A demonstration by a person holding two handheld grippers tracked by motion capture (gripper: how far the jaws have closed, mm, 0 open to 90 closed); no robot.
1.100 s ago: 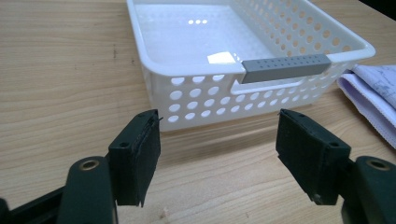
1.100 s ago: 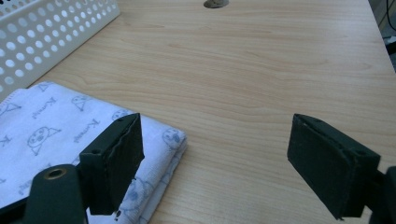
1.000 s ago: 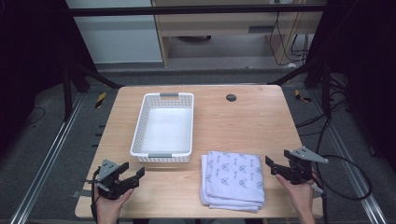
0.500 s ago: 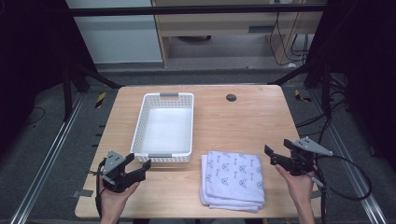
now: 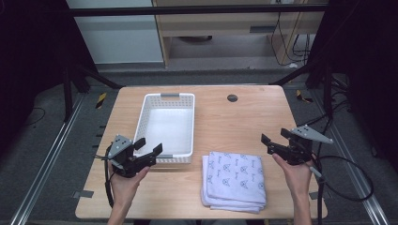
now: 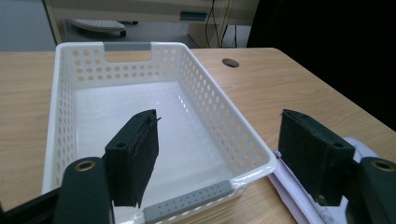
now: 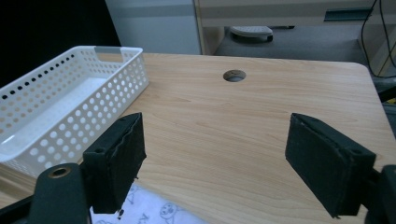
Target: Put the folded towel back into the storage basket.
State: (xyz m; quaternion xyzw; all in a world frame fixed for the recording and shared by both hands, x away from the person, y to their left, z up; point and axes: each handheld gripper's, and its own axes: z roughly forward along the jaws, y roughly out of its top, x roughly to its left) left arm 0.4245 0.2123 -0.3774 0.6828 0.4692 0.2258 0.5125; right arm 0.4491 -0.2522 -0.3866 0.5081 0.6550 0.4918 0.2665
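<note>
A stack of folded cloths [image 5: 233,180], pale with a small printed pattern, lies near the front edge of the wooden table [image 5: 234,122], just right of the white perforated basket [image 5: 166,125], which stands empty with its long sides running from near to far. The left gripper [image 5: 149,147] hovers at the basket's near end, jaws spread wide and holding nothing; in the left gripper view one jaw hangs over the basket's floor and the other over the corner of the cloths, so it appears poised between the two. The right gripper [image 5: 273,138] sits just off the stack's far right corner, jaws likewise spread and empty, pointing left across bare wood toward the basket. With both tools flanking the stack, the placement suggests a cloth is about to be lifted and carried into the basket. A round cable hole [image 5: 232,98] lies at the far side.
</note>
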